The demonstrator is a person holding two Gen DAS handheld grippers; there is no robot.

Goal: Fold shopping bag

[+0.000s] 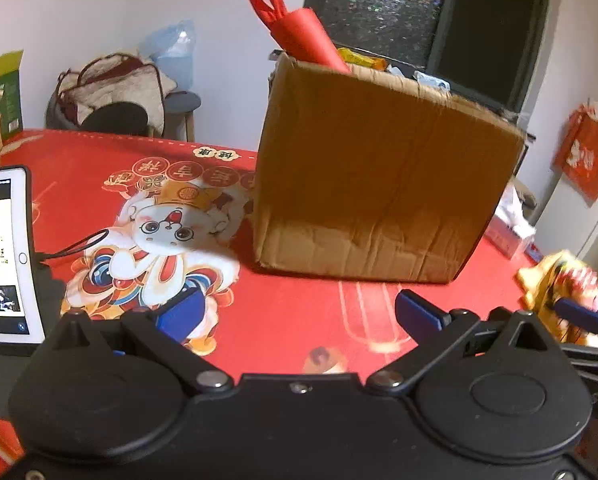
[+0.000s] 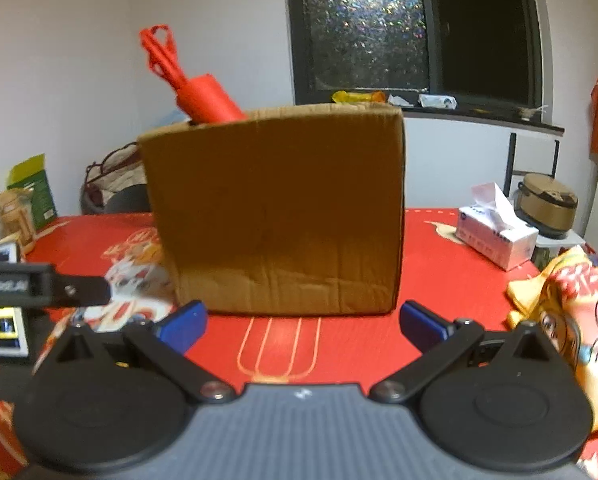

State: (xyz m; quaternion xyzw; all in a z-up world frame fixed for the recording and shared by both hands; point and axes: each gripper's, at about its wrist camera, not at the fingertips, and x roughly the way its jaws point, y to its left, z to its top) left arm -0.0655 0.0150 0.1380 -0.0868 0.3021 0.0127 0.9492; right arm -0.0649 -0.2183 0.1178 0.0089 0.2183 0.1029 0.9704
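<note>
A: Where do we stand with the fold?

B: By our reckoning, either at the very start or right at the finish. The rolled red shopping bag with looped handles (image 1: 305, 36) stands slanted in the brown cardboard box (image 1: 379, 184), its upper end and handles poking out above the rim at the box's left side. The box sits on the red printed tablecloth (image 1: 299, 312).

A: And our tools?

B: Our left gripper (image 1: 299, 312) has its blue-padded jaws spread wide with nothing between them, hovering over the cloth in front of the box. Our right gripper (image 2: 302, 322) is the same: jaws wide apart, empty, facing the box's front wall.

A: So which is it?

B: We can't settle that from here. The bag is a tight tube, smooth along the barrel, handles bunched into a bundle at the top. If we judge it already rolled and stowed, little is left. If it's the one to be folded, we'd need to reach over the rim, pinch the barrel just below the handles and lift it clear onto the cloth.

A: Anything else about?

B: A yellow printed bag (image 2: 571, 320) lies at the right, beside our right gripper, and it looks crumpled and unfolded. It may be the next candidate.
</note>
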